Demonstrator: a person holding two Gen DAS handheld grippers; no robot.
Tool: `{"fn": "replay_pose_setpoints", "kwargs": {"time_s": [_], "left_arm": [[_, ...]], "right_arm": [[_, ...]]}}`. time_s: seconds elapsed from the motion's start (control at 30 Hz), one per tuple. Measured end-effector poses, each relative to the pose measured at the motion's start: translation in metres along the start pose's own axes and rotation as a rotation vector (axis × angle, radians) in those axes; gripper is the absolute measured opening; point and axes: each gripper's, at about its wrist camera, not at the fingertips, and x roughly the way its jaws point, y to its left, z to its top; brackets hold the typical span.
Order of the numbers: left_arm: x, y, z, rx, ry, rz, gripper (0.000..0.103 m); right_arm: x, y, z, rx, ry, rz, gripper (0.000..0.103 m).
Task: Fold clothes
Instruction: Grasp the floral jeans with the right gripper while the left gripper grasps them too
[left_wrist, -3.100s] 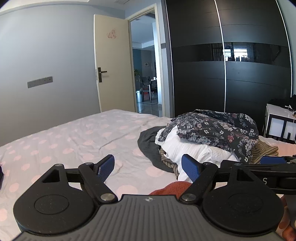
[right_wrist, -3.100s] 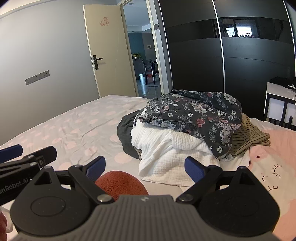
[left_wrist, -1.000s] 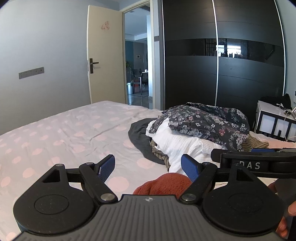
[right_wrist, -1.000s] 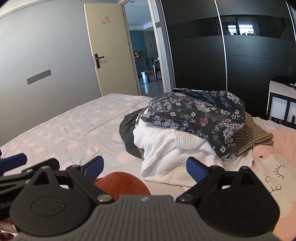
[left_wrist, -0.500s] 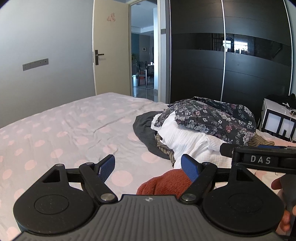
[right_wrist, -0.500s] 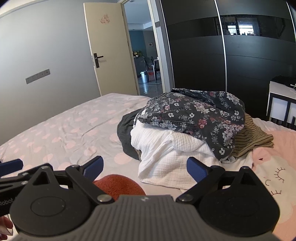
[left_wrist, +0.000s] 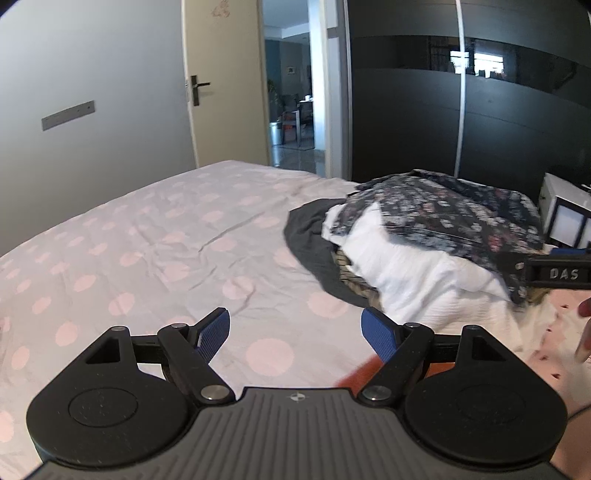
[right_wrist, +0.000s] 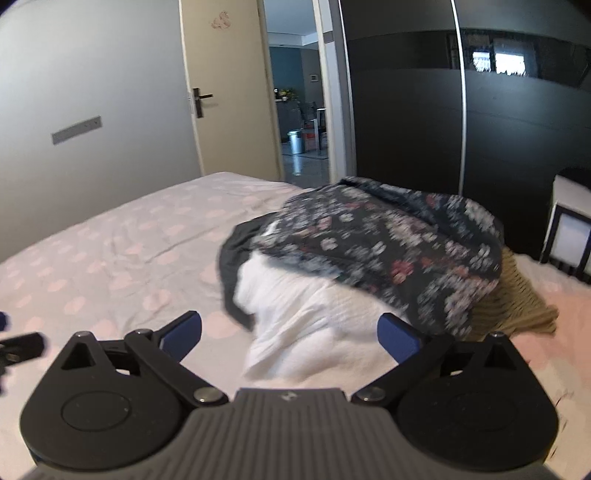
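On the bed (left_wrist: 155, 236), the clothes pile (right_wrist: 362, 258) lies unfolded ahead; both claws, left (left_wrist: 295, 330) and right (right_wrist: 290, 332), gape empty. Judged step: reaching in; next, pinch the floral top (right_wrist: 388, 236).

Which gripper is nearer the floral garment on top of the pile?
Right. The right gripper faces the floral garment just ahead; the left gripper sits farther back, left of it.
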Motion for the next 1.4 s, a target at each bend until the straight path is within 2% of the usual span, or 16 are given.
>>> {"fn": "replay_pose_setpoints", "kwargs": {"time_s": [0.23, 0.33, 0.53, 0.73, 0.83, 0.93, 1.07, 1.13, 1.2, 1.23, 1.27, 1.3, 1.4], "left_arm": [[0.035, 0.033, 0.013, -0.084, 0.036, 0.04, 0.093], [0.05, 0.046, 0.015, -0.114, 0.05, 0.059, 0.093], [0.079, 0.058, 0.016, -0.128, 0.073, 0.056, 0.093], [0.108, 0.06, 0.019, -0.144, 0.126, 0.033, 0.093], [0.122, 0.059, 0.022, -0.145, 0.138, 0.017, 0.086], [0.134, 0.05, 0.032, -0.131, 0.138, -0.054, 0.086], [0.155, 0.017, 0.056, -0.071, 0.127, -0.173, 0.086], [0.168, -0.003, 0.067, -0.049, 0.136, -0.222, 0.086], [0.182, -0.022, 0.078, -0.039, 0.146, -0.276, 0.086], [0.191, -0.031, 0.083, -0.043, 0.155, -0.303, 0.086], [0.2, -0.039, 0.088, -0.047, 0.164, -0.329, 0.086], [0.208, -0.045, 0.092, -0.058, 0.175, -0.354, 0.087], [0.239, -0.062, 0.102, -0.123, 0.224, -0.422, 0.087]], "right_arm": [[0.058, -0.02, 0.029, -0.112, 0.001, -0.094, 0.102], [0.076, -0.033, 0.04, -0.086, -0.041, -0.11, 0.102], [0.119, -0.057, 0.071, -0.032, -0.024, -0.044, 0.103], [0.168, -0.063, 0.084, -0.095, 0.057, -0.08, 0.103], [0.19, -0.063, 0.084, -0.11, 0.099, -0.093, 0.101], [0.2, -0.065, 0.085, -0.093, 0.123, -0.083, 0.093], [0.208, -0.071, 0.082, -0.119, 0.171, -0.09, 0.07], [0.208, -0.076, 0.08, -0.145, 0.176, -0.101, 0.067], [0.206, -0.08, 0.08, -0.169, 0.173, -0.127, 0.054], [0.205, -0.082, 0.08, -0.181, 0.171, -0.142, 0.037], [0.203, -0.084, 0.081, -0.187, 0.168, -0.157, 0.026], [0.201, -0.087, 0.082, -0.186, 0.166, -0.167, 0.022], [0.197, -0.094, 0.083, -0.176, 0.178, -0.172, 0.023]]}}
